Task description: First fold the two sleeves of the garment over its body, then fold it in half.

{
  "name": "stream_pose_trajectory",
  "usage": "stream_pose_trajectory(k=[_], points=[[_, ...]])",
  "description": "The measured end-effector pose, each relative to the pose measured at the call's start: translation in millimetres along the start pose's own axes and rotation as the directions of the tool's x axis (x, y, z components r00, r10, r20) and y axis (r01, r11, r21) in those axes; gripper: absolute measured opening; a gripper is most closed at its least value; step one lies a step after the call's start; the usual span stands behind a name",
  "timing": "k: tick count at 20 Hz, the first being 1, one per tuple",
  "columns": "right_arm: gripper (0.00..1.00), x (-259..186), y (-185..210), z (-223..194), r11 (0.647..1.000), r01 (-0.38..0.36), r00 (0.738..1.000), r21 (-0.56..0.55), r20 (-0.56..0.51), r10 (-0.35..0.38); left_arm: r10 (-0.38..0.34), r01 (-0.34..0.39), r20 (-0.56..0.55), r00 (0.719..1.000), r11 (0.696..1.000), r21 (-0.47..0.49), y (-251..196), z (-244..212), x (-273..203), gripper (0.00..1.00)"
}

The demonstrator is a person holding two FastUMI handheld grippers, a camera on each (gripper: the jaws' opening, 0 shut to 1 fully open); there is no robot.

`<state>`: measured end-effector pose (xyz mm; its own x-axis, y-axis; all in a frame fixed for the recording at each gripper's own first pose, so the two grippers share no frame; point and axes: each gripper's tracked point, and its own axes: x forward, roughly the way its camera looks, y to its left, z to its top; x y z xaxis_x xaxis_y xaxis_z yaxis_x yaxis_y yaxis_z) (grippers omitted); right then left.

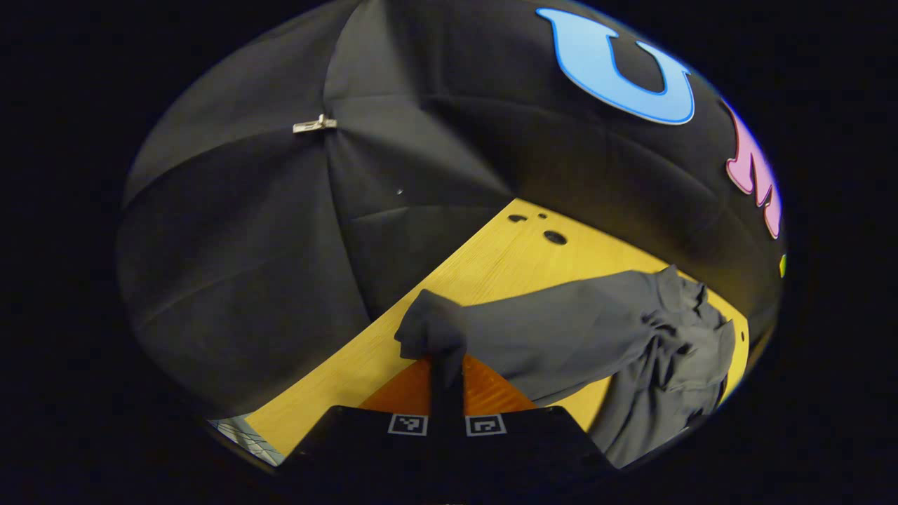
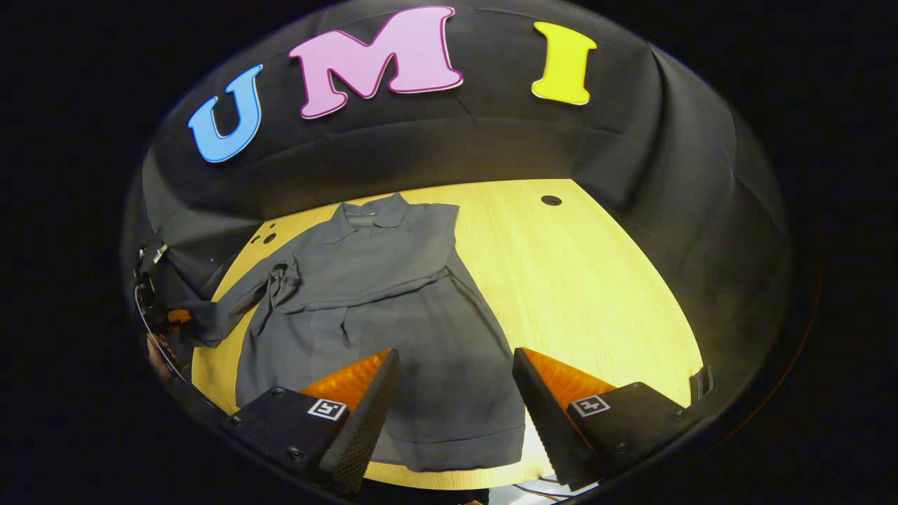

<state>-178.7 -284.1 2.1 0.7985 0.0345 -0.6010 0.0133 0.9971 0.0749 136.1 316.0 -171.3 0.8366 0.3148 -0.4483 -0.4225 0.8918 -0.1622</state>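
A grey collared garment (image 2: 393,330) lies flat on the yellow wooden table (image 2: 582,280), collar at the far end. One sleeve lies folded across its chest (image 2: 393,270). The other sleeve (image 2: 231,308) stretches off to the left, lifted at its end. In the left gripper view my left gripper (image 1: 446,359) is shut on that sleeve's cuff (image 1: 431,330), and the sleeve (image 1: 554,330) runs right to the bunched body. The left gripper (image 2: 175,317) also appears small at the left edge of the right gripper view. My right gripper (image 2: 452,368) hovers open above the garment's lower half, holding nothing.
Round holes are cut in the tabletop at the far right (image 2: 551,200) and far left (image 2: 266,238). Bare table lies to the right of the garment. Black cloth walls close in on the table's far sides, with a metal clip (image 1: 314,125) on a seam.
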Motion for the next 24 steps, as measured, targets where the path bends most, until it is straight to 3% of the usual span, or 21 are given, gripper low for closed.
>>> stream_pose_trajectory(k=[4,9,16,24], points=[[0.99,2,-17,-7,0.999,-0.016,1.0,0.041,-0.01,0.017,-0.1,0.1,0.064,0.993,0.995,-0.003,-70,43,-21,0.05],[0.99,3,-43,-24,0.996,-0.023,0.999,0.087,-0.037,0.026,-0.216,0.211,0.106,0.971,0.976,0.059,-178,67,-37,0.05],[0.99,9,-74,-30,0.992,-0.026,0.998,0.127,-0.054,0.034,-0.399,0.381,0.069,0.914,0.905,0.189,-322,51,-70,0.02],[0.99,19,-92,-30,0.993,-0.067,0.994,0.098,-0.076,0.075,-0.536,0.531,-0.025,0.844,0.826,0.188,-456,-1,-93,0.05]])
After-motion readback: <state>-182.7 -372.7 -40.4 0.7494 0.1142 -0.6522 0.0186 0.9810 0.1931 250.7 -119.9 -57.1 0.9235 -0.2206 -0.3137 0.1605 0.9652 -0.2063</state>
